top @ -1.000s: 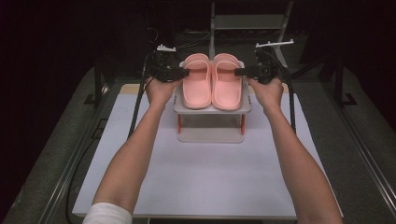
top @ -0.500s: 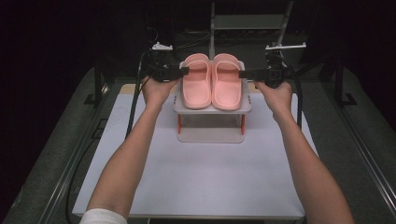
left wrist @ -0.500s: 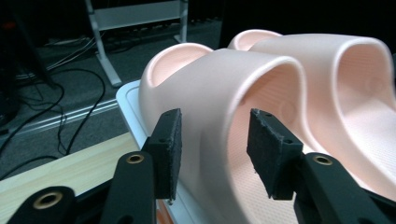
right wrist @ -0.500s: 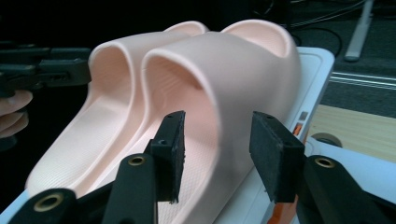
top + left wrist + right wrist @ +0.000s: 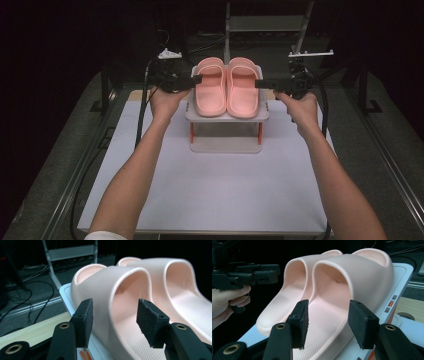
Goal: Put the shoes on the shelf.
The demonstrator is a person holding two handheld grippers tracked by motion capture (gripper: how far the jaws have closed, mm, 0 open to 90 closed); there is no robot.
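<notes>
Two pink slippers, the left one [image 5: 210,89] and the right one [image 5: 243,91], lie side by side on top of a small white stand [image 5: 227,118] with orange legs. My left gripper [image 5: 196,79] points in at the left slipper's outer side. Its jaws have just been opening, and the slipper's strap [image 5: 110,282] stands just ahead of the gap, free of the pads [image 5: 88,320]. My right gripper [image 5: 258,83] mirrors it at the right slipper's outer side. Its jaws have also just been opening, with the right slipper [image 5: 362,280] beyond them and nothing pressed between.
The stand rests at the far middle of a white board [image 5: 210,195] on a grey table. A metal frame [image 5: 265,22] and cables lie behind in the dark. In the right gripper view the left gripper [image 5: 275,272] and the hand [image 5: 229,300] holding it sit beyond the slippers.
Both grippers have drawn outward, away from the slippers' sides, and their jaws have spread apart. The slippers stay in place on the stand.
</notes>
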